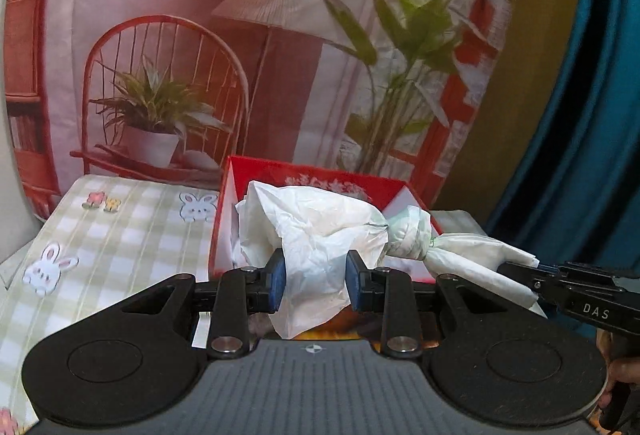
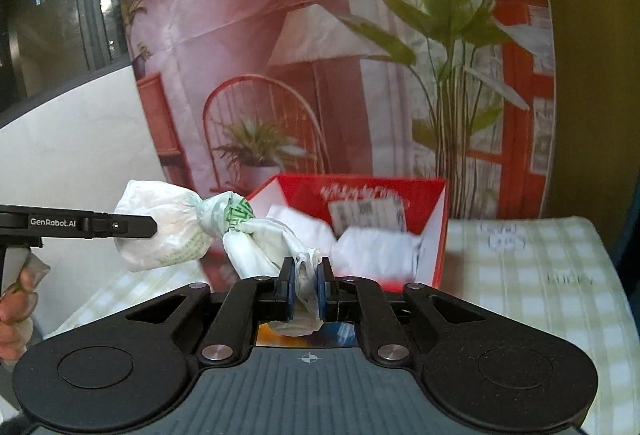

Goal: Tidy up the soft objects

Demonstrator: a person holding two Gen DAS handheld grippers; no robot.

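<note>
A white plastic bag (image 1: 320, 235) knotted in the middle hangs in the air between both grippers, in front of a red box (image 1: 256, 171). My left gripper (image 1: 316, 281) is shut on the bag's wide end. My right gripper (image 2: 307, 289) is shut on the bag's thin twisted end (image 2: 260, 247). The knot (image 2: 236, 213) carries green print. In the right wrist view the red box (image 2: 360, 195) stands open behind the bag, with more white bags (image 2: 372, 247) inside it. The right gripper also shows at the right edge of the left wrist view (image 1: 536, 273).
The box stands on a table with a green checked cloth (image 1: 100, 235) printed with rabbits. A printed backdrop (image 1: 240, 35) of a chair, lamp and plants hangs behind. A blue curtain (image 1: 592, 115) is at the right. The cloth extends right of the box (image 2: 540, 275).
</note>
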